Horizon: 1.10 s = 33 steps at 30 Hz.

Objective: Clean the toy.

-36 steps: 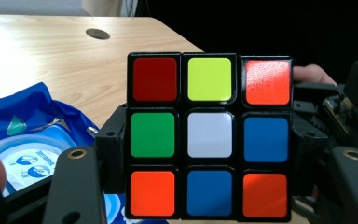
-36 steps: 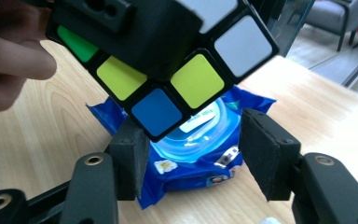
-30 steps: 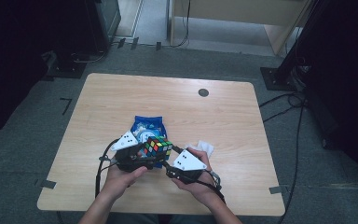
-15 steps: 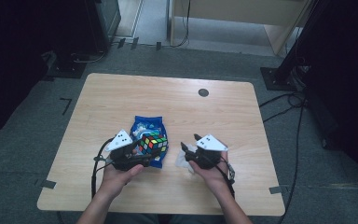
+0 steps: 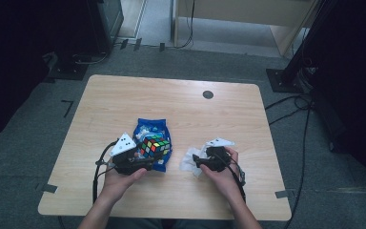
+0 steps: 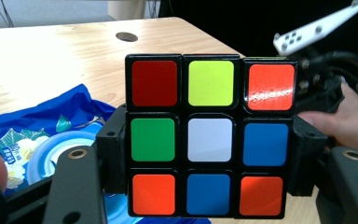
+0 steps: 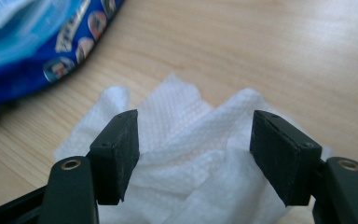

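The left gripper point(image 5: 145, 162) is closed on a puzzle cube point(image 6: 209, 140); in the left gripper view its two black jaws press on the left and right sides of the cube, at the middle row. The cube is held a little above a blue packet of wipes point(image 5: 152, 148), which lies flat on the wooden table point(image 5: 171, 105), near the front edge.

The right gripper point(image 7: 195, 154) is not holding anything. Its jaws have just been opening, and in the right gripper view they stand apart with a crumpled white wipe point(image 7: 200, 140) between and under them. The pads do not seem to press on the wipe; whether they brush it cannot be told. In the high view the wipe point(image 5: 190, 160) lies on the table just to the right of the blue packet, and the right gripper point(image 5: 202, 162) is directly at it.

It looks like the work is to clean the cube with the wipe. The first parts seem done: the cube is lifted and held steady, and one wipe is already out of the packet. What is left is probably most of the work: the right gripper must close on the wipe, carry it to the cube and rub the faces. No face of the cube touches the wipe now.
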Available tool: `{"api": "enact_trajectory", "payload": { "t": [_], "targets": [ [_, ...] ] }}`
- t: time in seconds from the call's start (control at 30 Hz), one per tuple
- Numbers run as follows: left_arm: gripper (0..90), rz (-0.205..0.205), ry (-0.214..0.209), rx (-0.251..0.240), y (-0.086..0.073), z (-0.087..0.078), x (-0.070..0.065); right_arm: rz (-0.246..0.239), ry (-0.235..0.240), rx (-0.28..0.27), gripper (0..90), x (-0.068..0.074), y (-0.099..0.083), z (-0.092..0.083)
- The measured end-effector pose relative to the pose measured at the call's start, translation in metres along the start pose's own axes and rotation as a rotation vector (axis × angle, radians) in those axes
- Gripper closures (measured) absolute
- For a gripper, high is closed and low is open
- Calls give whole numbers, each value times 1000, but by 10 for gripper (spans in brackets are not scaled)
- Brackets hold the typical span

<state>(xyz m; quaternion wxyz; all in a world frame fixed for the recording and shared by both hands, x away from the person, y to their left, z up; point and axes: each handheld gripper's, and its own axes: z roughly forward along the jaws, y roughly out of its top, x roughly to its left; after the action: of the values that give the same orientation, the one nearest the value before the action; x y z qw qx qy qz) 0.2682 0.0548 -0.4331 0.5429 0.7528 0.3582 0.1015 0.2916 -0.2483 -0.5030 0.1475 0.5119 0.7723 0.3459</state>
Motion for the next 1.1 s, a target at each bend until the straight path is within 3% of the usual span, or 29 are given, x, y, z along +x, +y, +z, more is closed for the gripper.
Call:
{"api": "enact_trajectory", "payload": {
  "t": [0.17,0.3,0.4,0.5,0.63,0.77,1.03,1.1],
  "targets": [
    [339,7,5,2,0,-1,0,-56,-45,17,424,11,-5,7],
    [339,9,6,4,0,0,0,-54,-56,7,519,9,-6,6],
    [339,12,6,6,-1,1,-1,-82,-77,-2,568,8,-8,6],
    [339,10,8,6,-1,2,-1,-98,-67,-8,642,10,-9,6],
    [339,11,9,7,-2,3,-1,-139,-48,-17,827,12,-10,6],
    [339,17,8,8,-5,6,-1,-111,-7,-23,887,10,-8,3],
    [339,45,6,24,-15,19,-8,-120,117,-250,891,29,16,-40],
    [339,65,6,26,-19,24,-13,-116,178,-318,890,35,23,-52]
  ]
}}
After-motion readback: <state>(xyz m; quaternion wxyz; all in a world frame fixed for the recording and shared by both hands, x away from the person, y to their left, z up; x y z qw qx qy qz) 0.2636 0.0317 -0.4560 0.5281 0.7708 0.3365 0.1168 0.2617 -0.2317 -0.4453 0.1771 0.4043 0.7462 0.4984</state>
